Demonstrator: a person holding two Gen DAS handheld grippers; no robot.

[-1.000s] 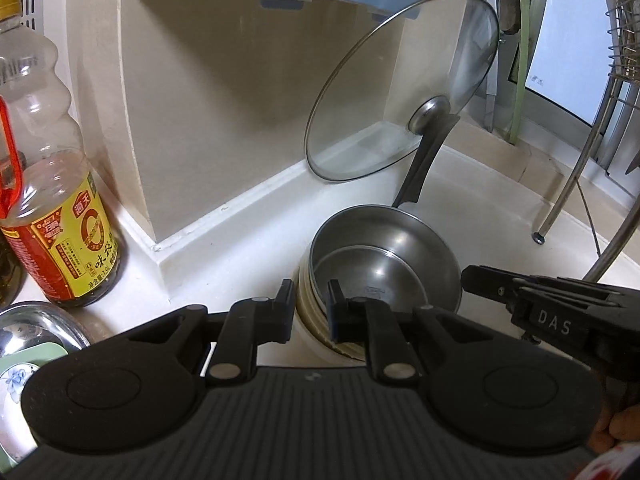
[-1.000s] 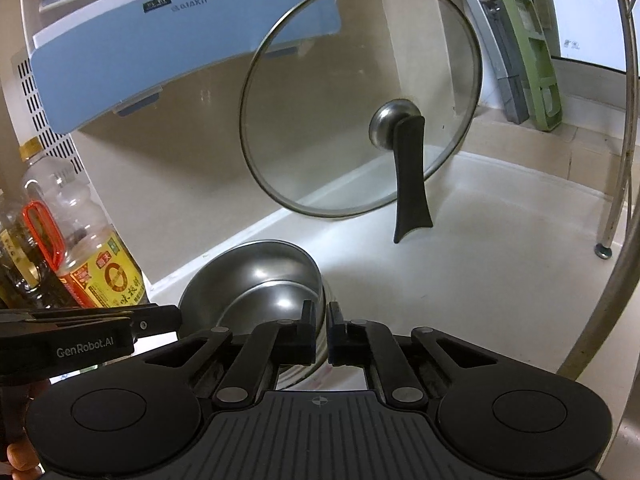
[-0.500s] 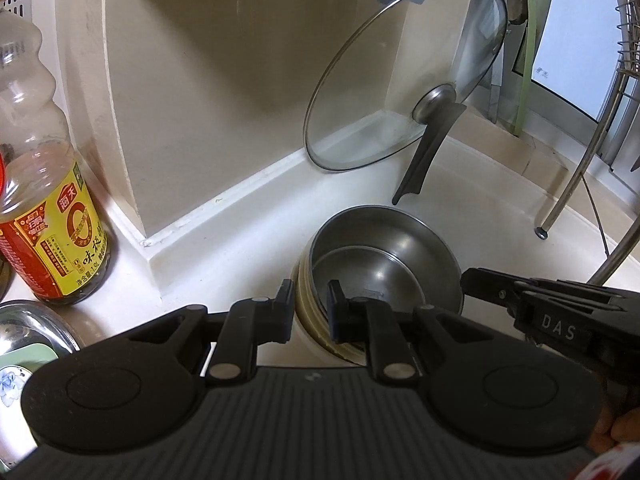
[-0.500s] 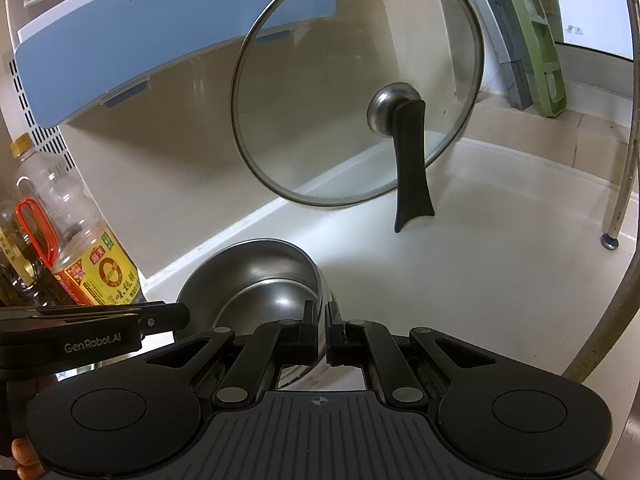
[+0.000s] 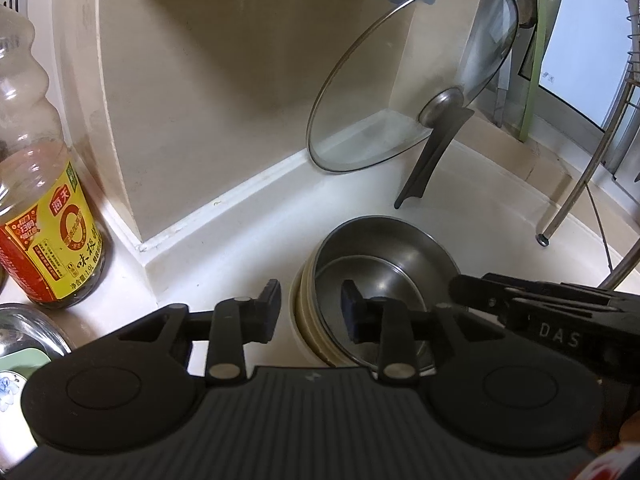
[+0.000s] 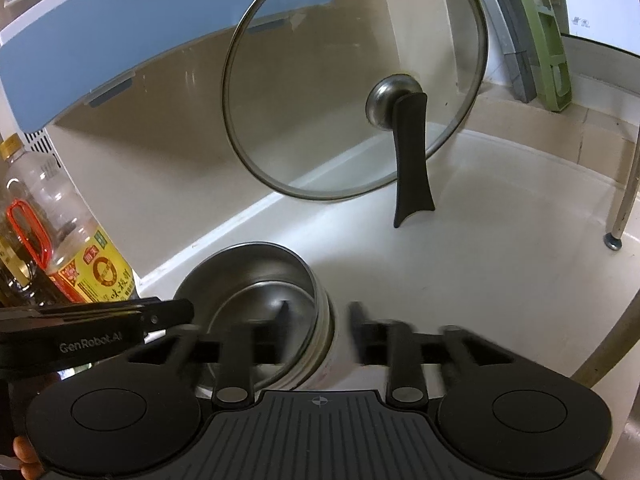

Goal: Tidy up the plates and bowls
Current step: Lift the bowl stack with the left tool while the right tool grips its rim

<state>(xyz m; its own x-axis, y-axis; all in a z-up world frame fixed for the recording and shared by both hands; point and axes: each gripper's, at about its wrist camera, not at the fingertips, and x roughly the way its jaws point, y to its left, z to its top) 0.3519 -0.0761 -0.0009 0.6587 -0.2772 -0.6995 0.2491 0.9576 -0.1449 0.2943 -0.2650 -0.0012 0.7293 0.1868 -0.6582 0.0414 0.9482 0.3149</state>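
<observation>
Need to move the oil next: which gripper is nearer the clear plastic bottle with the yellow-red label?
Left. The left gripper straddles the steel bowl stack's bottle-side rim; the bottle stands beyond. The right gripper straddles the far rim.

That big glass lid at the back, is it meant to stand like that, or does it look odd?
Slightly odd: the glass lid stands nearly on edge on the white counter, tilted back toward the wall corner and propped on its long black handle. Nothing looks spilled or broken.
</observation>
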